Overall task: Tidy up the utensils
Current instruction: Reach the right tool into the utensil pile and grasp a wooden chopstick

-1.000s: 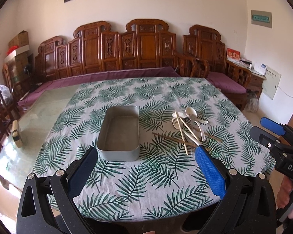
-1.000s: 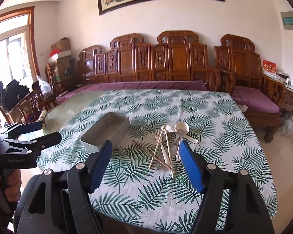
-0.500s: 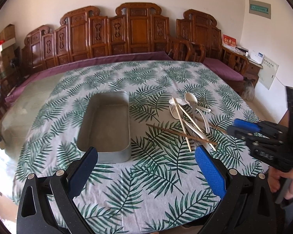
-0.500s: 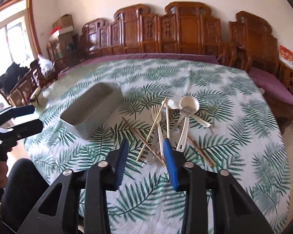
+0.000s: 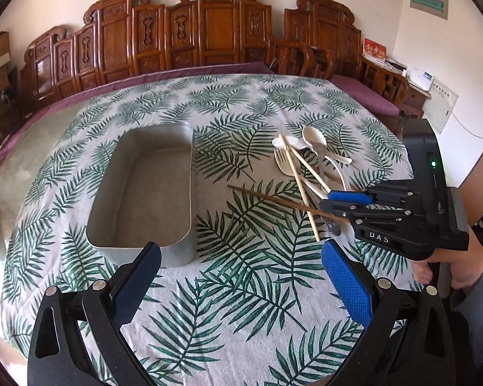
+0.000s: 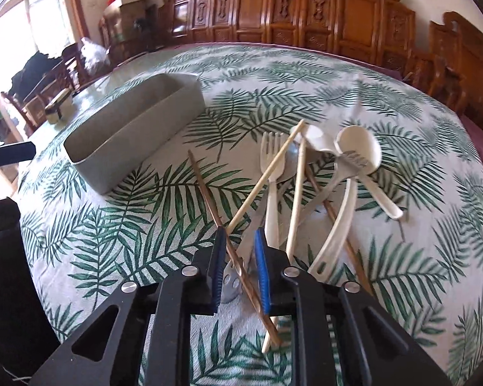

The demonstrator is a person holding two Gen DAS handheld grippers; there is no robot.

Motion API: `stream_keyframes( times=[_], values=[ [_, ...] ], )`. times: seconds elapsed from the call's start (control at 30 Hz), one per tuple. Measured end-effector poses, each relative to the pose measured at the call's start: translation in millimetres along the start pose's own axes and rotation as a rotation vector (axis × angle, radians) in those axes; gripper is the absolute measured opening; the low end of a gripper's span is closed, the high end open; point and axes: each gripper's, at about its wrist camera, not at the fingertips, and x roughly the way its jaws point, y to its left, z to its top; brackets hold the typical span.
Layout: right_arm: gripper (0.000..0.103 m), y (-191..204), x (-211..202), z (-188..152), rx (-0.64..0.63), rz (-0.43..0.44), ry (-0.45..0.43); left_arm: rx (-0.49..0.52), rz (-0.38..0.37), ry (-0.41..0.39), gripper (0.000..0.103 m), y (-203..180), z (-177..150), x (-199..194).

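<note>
**Right gripper closes in on the dark chopstick**

The right gripper (image 6: 240, 267) is down over the near end of the utensil pile (image 6: 309, 186), and its blue pads have just been closing to a narrow gap. Between them runs the dark chopstick (image 6: 209, 199), with the grey handle of a metal utensil (image 6: 232, 276) lying there too. Whether the pads already press on either one, I cannot tell; a sliver of space seems to show on each side.

Here is what the move turns on: the dark chopstick's long axis runs from the far left, out towards the grey tray (image 6: 135, 128), to the near right, passing slantwise through the jaws rather than squarely across them. A squeeze here would likely catch it close to its near end, so the far tip may sag or swing.

The pale chopsticks (image 6: 267, 177), the cream fork (image 6: 270, 160) and the cream spoons (image 6: 360, 151) lie just right of the pads, crossing one another, easily nudged.

The left gripper (image 5: 241, 276) hangs above the near edge of the leaf-print tablecloth (image 5: 241, 315), fingers spread wide, nothing between them. The tray sits just beyond its left finger, long axis running near to far, still without any utensils. The pile lies to the right of the tray, so the right hand is plainly the nearer one.
</note>
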Motion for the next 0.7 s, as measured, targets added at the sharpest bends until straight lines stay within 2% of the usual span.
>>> stream_keyframes(
  times=[0.1, 0.4, 0.57, 0.7],
  values=[
    [0.019, 3.3, 6.3, -0.5, -0.029, 0.029, 0.016, 0.007, 0.007, 0.015, 0.097, -2.2, 0.5, 8.9],
    [0.015, 12.3, 12.5, 0.0, -0.111, 0.010, 0.053, 0.040, 0.019, 0.045, 0.097, -12.2, -2.2, 24.5],
    [0.006, 14.0, 12.2, -0.4, -0.108, 0.024, 0.064, 0.048, 0.034, 0.060, 0.096, -16.3, -3.5, 28.0],
    [0.006, 9.2, 10.5, -0.8, -0.078, 0.038, 0.066, 0.057, 0.045, 0.062, 0.097, -19.3, -4.4, 28.7]
  ],
)
